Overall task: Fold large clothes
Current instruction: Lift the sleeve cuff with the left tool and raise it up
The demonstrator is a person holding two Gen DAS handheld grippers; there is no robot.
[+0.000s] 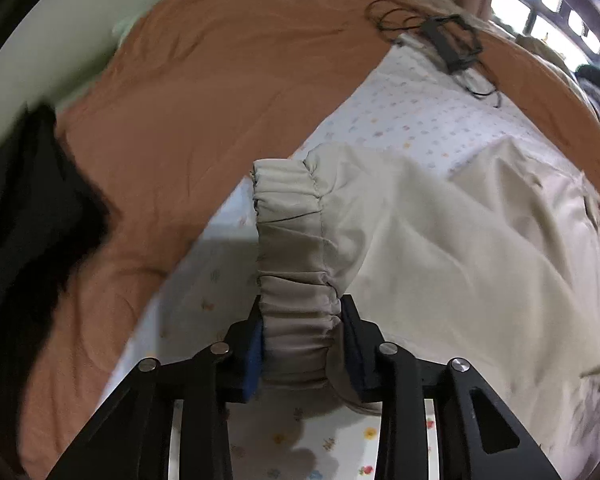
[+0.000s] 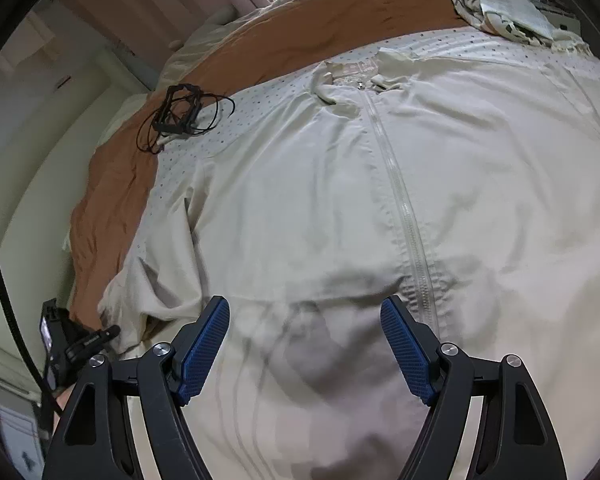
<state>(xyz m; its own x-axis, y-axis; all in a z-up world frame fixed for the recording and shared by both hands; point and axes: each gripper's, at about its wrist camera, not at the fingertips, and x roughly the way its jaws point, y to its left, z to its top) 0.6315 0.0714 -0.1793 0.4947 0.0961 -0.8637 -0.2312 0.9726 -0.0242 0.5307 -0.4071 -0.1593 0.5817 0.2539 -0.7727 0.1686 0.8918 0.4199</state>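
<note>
Left gripper [image 1: 300,316]: nearest the left wrist camera; its blue pads [image 1: 254,354] are closed on the gathered elastic cuff [image 1: 290,240] of a sleeve, fabric bunched between both fingers.
Cuff: a ruched grey-beige band that rises from the jaws and joins the smoother sleeve cloth to its right.
Right gripper [image 2: 306,320]: jaws spread wide, nothing between them; the blue ribbed pads [image 2: 202,354] stand just above the lower front of the garment, and whether they touch it cannot be told.
Jacket [image 2: 340,200]: large, pale cream, lying front-up and spread across the bed; its closed zip [image 2: 400,200] runs from the collar [image 2: 352,74] toward the right gripper.
Dotted sheet [image 1: 412,108]: white with small coloured prints, directly under the jacket.
Orange blanket [image 1: 220,80]: borders the dotted sheet on the far and left sides.
Black frame with cable [image 2: 178,110]: rests where the dotted sheet meets the orange blanket, well apart from the jacket's collar.
Crumpled cloth [image 2: 500,4]: pale pile at the bed's far right corner.
</note>
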